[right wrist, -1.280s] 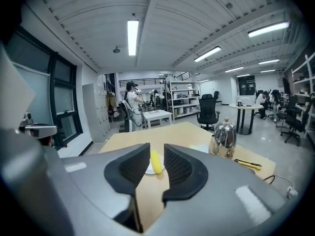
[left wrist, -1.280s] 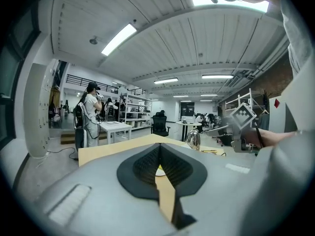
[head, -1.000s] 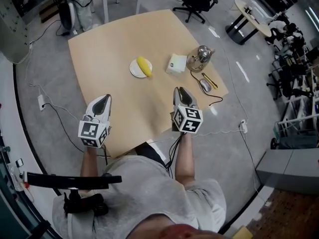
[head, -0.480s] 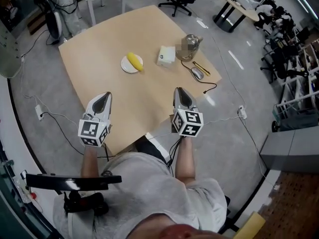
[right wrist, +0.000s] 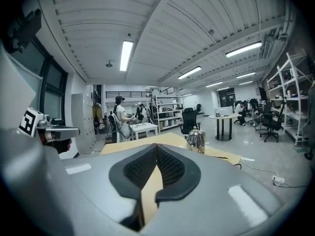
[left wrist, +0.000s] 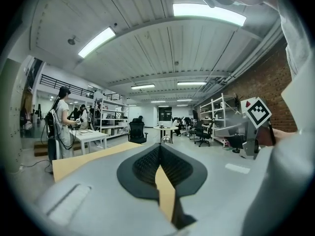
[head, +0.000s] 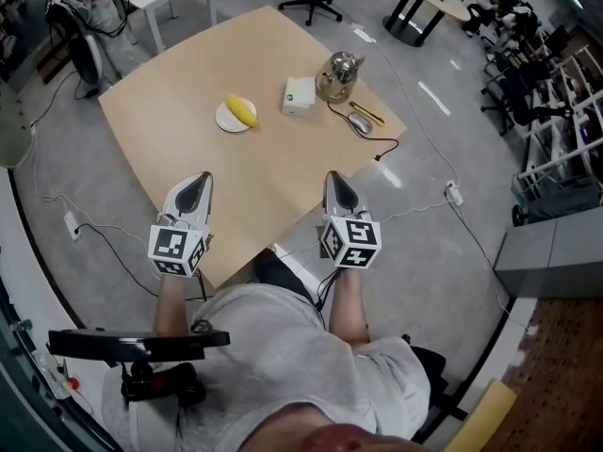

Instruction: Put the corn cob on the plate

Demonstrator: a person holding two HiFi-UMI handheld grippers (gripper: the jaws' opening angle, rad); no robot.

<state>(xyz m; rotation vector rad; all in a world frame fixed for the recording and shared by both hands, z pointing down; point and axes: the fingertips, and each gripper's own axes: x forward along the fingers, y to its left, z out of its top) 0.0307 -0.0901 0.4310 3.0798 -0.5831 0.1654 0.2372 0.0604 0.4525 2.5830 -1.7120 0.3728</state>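
A yellow corn cob (head: 241,110) lies on a small white plate (head: 222,121) at the far side of the tan table (head: 245,177). Both grippers hang at the table's near edge, well short of the plate. My left gripper (head: 195,188) is shut, its dark pads (left wrist: 147,163) meeting at the tip with nothing between them. My right gripper (head: 337,185) is shut and empty too, its pads (right wrist: 170,167) closed together. Neither gripper view shows the cob or the plate.
A white box (head: 299,96), a metal kettle (head: 336,72), a mouse (head: 359,123) with its cable and a yellow pen (head: 368,113) sit right of the plate. The kettle (right wrist: 196,140) shows ahead in the right gripper view. Office chairs, tables and people stand beyond.
Both grippers have drawn back toward the person, from over the table to its near edge. The plate and the other things now sit farther away in the head view.
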